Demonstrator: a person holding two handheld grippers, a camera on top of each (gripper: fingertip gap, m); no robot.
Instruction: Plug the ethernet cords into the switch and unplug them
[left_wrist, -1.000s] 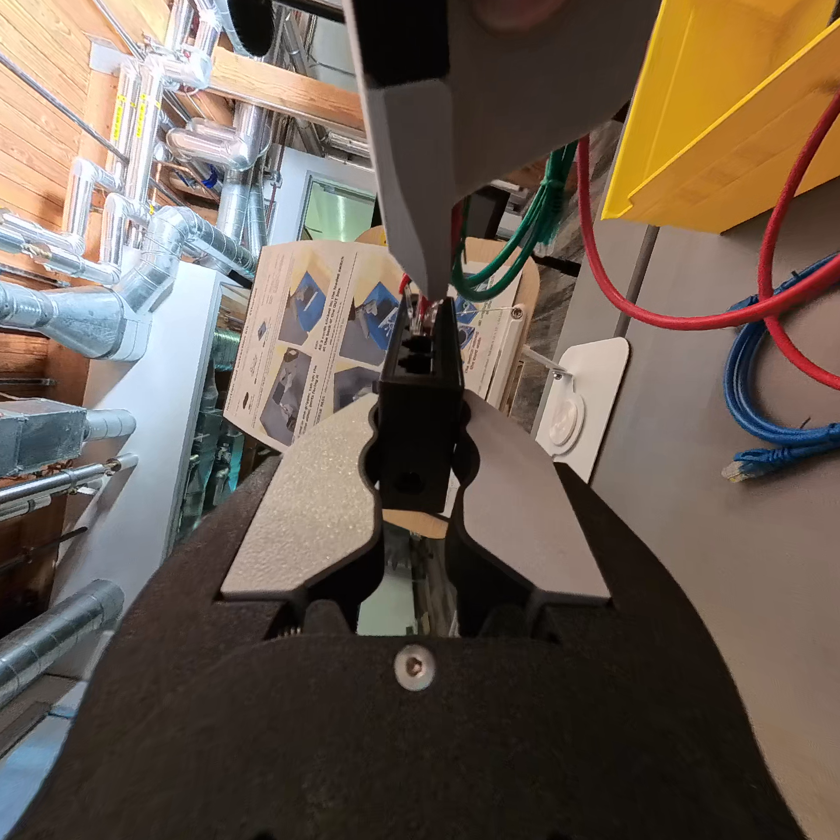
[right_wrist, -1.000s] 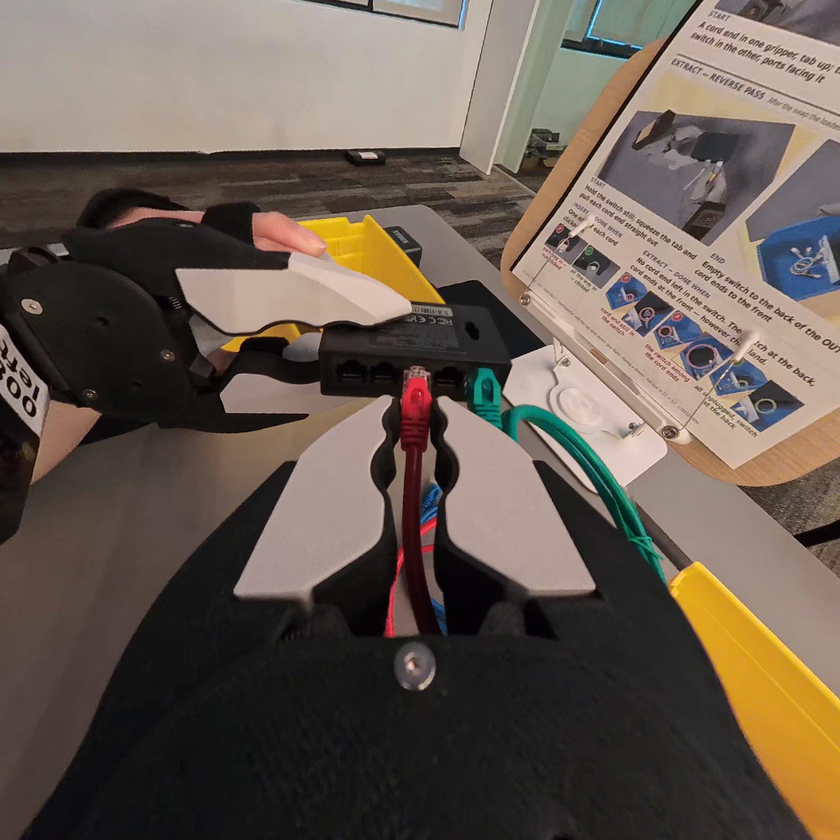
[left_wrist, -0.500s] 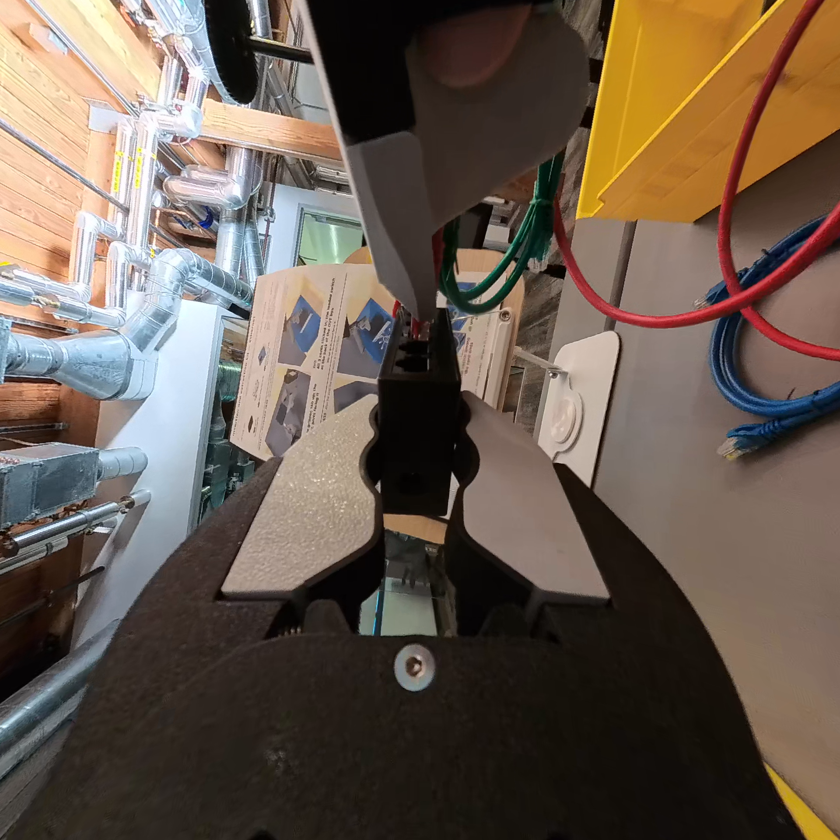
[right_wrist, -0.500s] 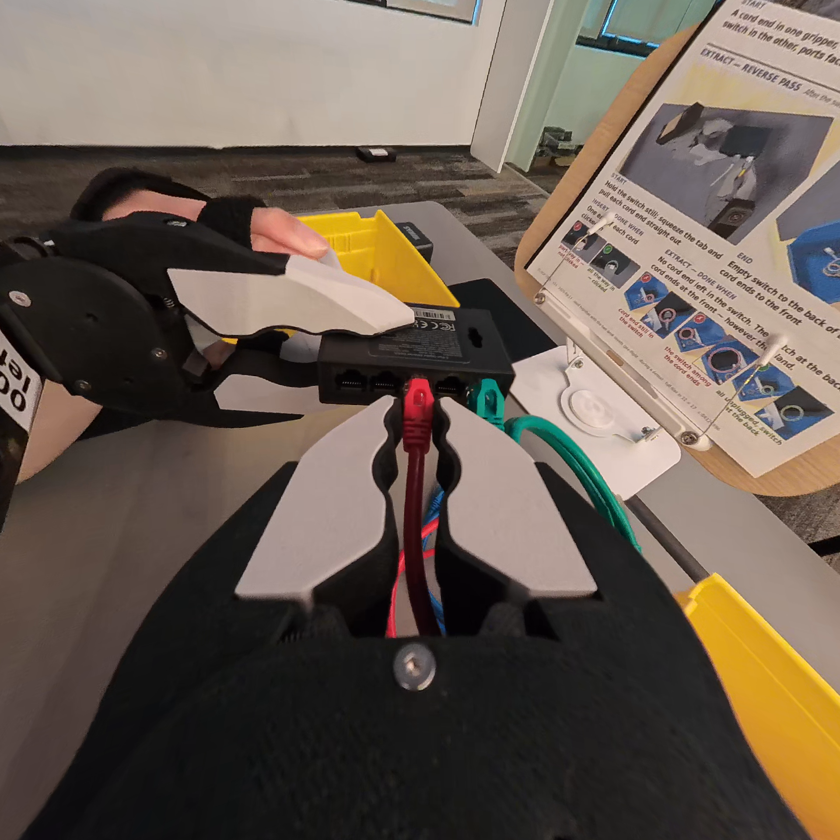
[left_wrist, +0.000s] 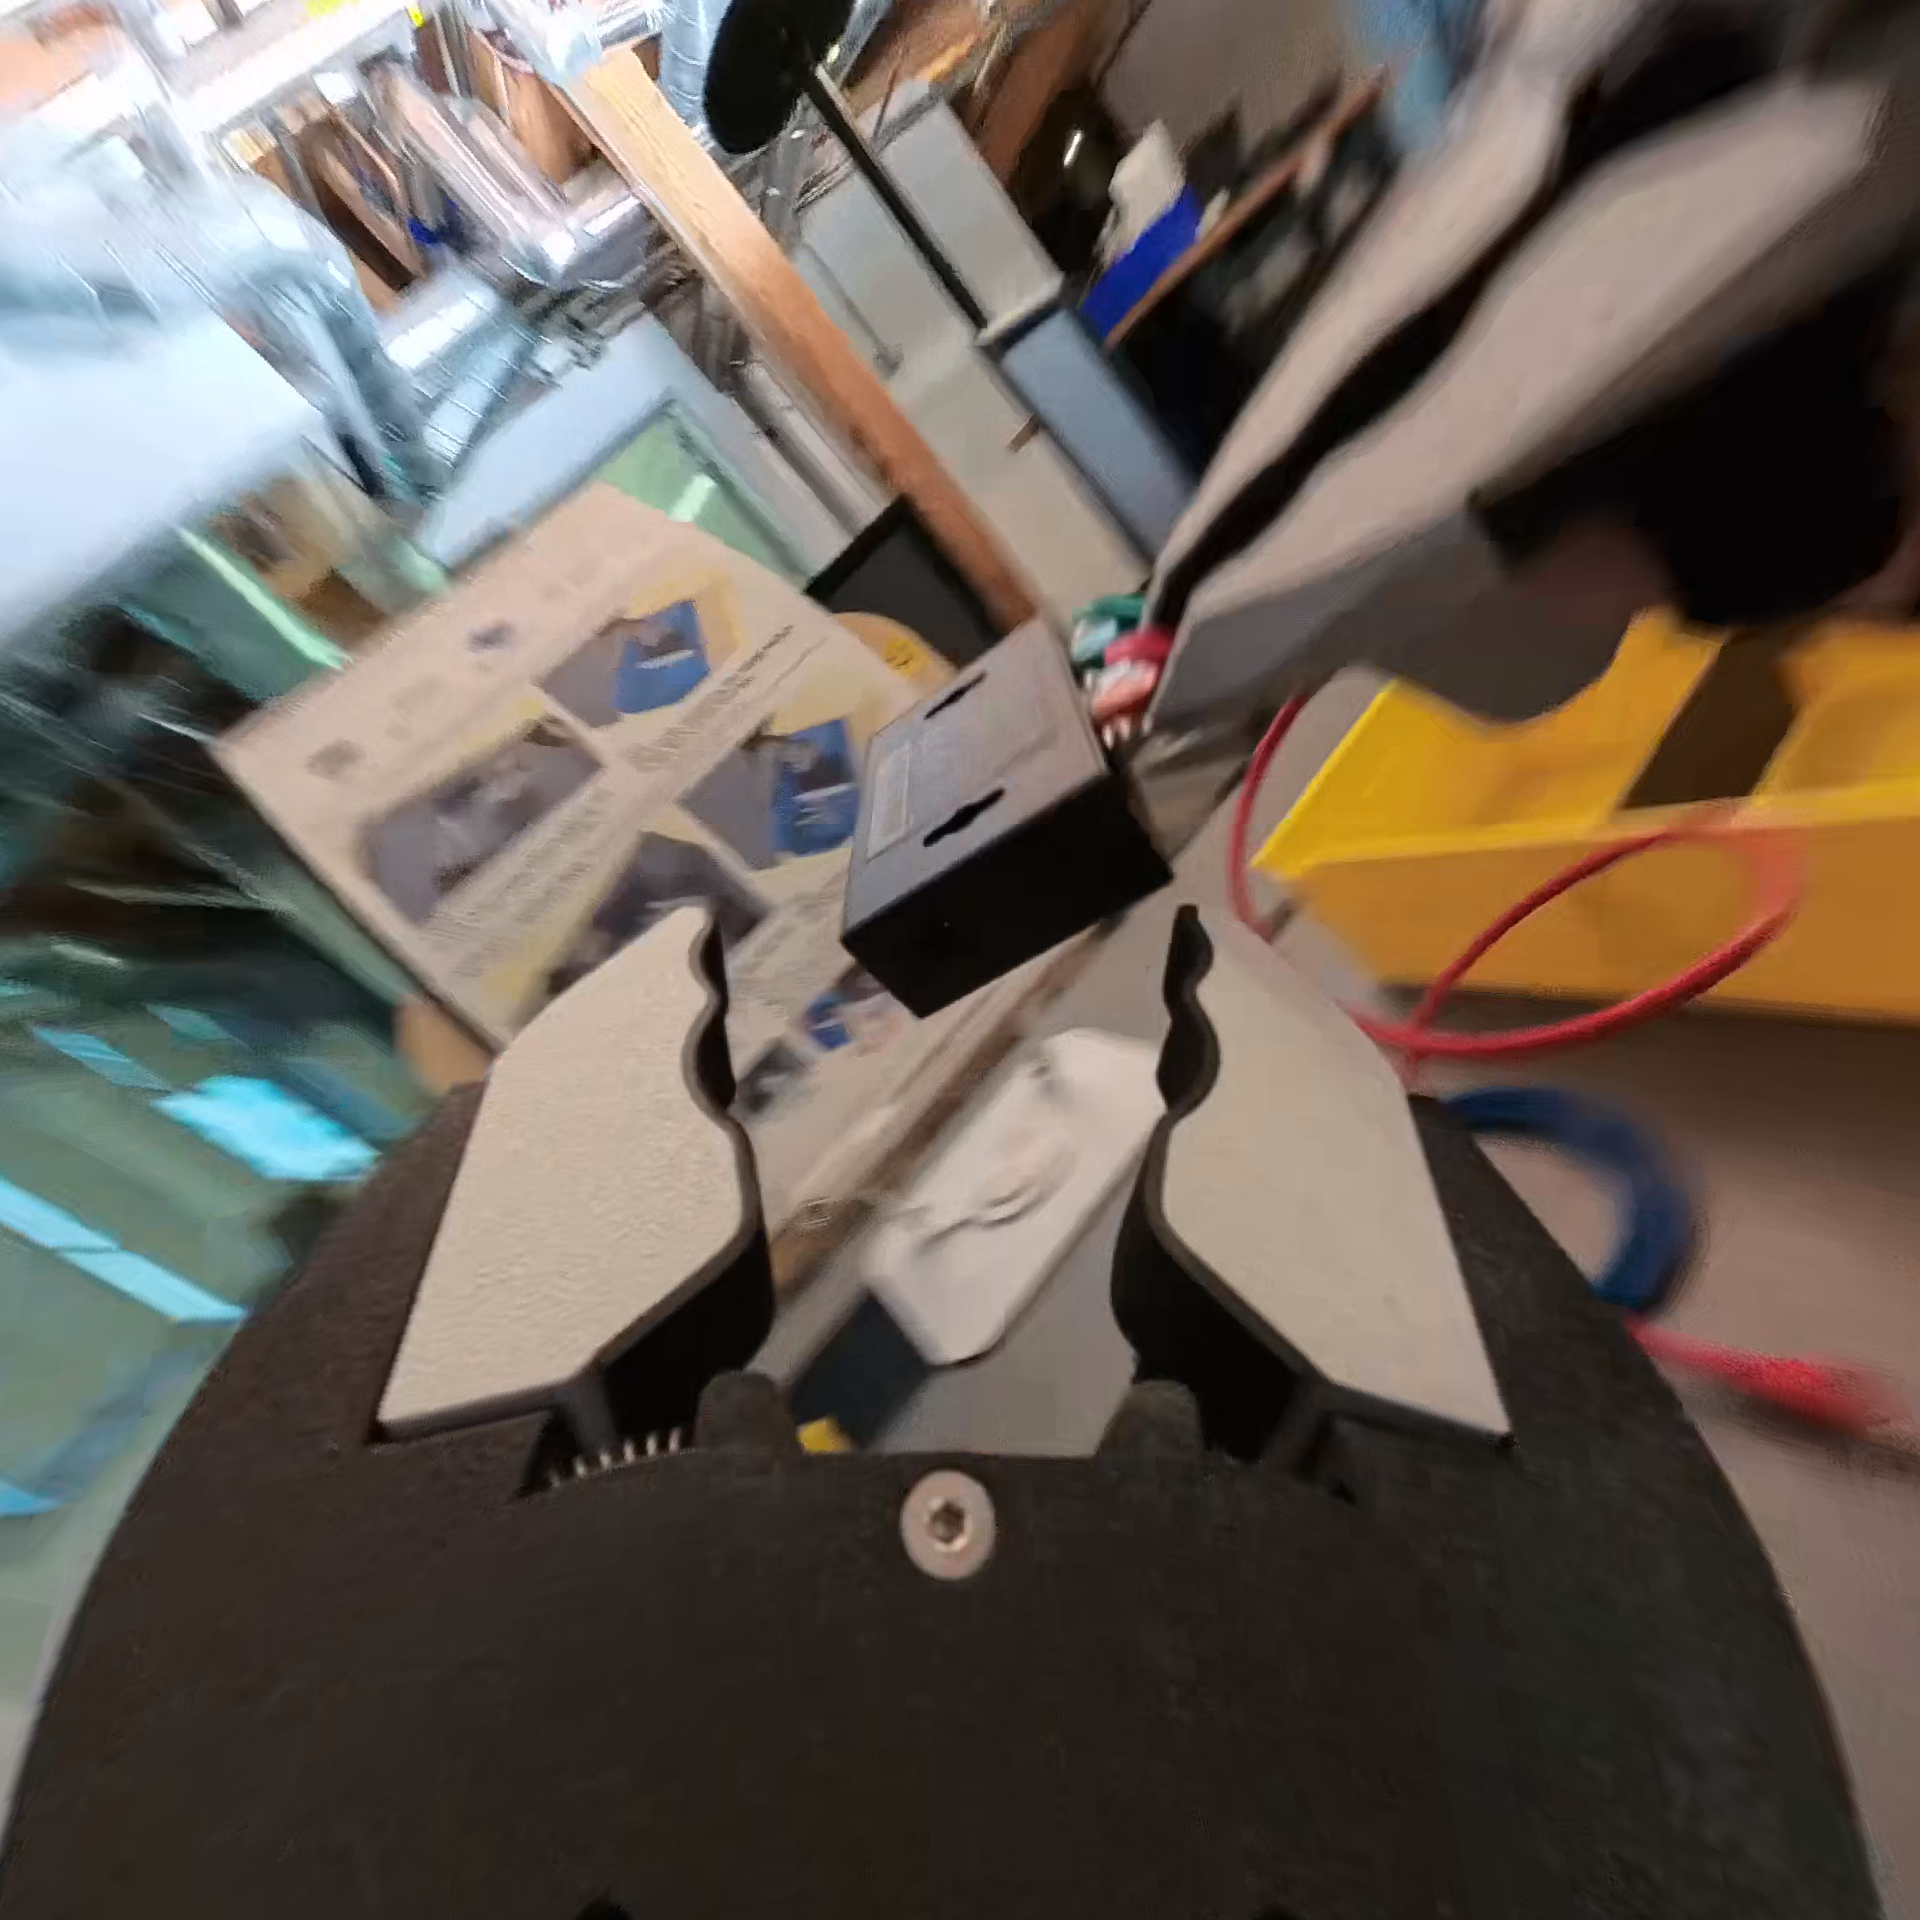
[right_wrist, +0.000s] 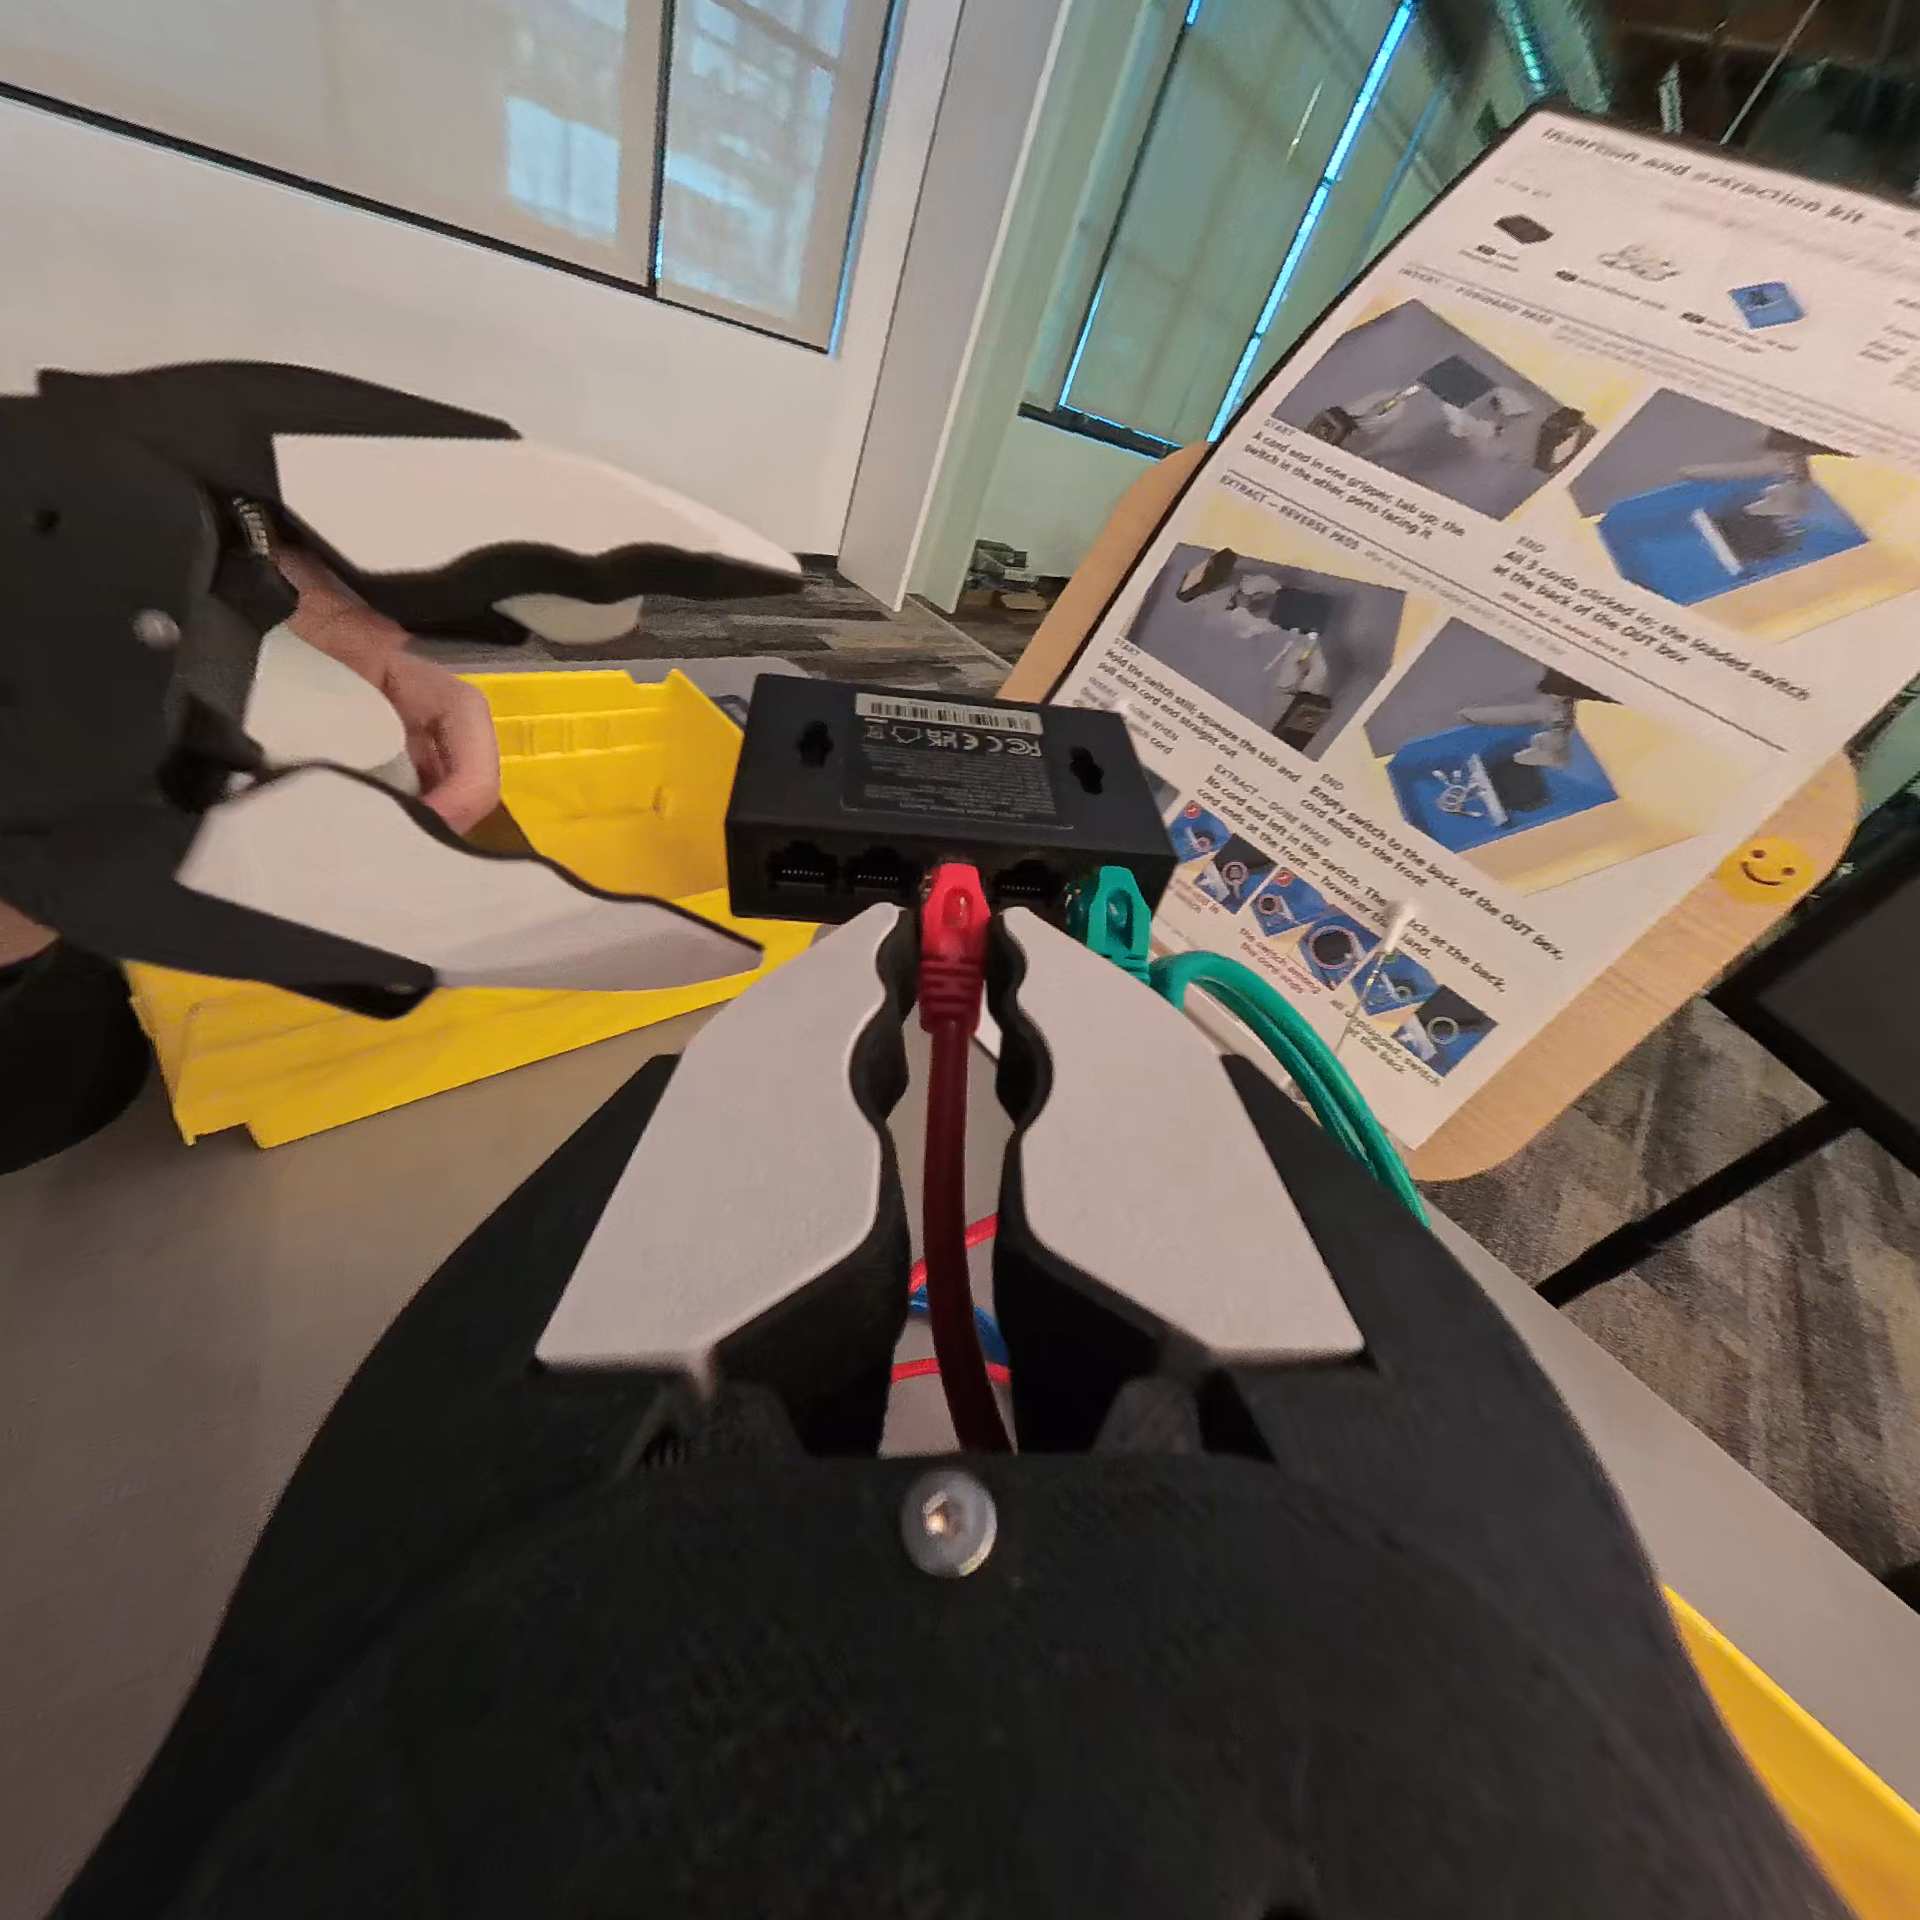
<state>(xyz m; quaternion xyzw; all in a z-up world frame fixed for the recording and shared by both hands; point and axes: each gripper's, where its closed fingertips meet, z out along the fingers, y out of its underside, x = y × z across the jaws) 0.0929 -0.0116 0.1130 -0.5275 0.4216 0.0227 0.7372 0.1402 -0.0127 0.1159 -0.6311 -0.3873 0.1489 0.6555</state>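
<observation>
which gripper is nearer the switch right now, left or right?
Right. The right gripper is shut on the red cord plugged into the switch, fingertips almost at its port face. The left gripper is open and clear of it, off to one side.

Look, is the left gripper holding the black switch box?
No, the left gripper is wide open and the switch sits past its fingertips, hanging on the red cord pinched by the right gripper.

black switch (right_wrist: 940, 790), red cord (right_wrist: 951, 935) plugged in
</observation>
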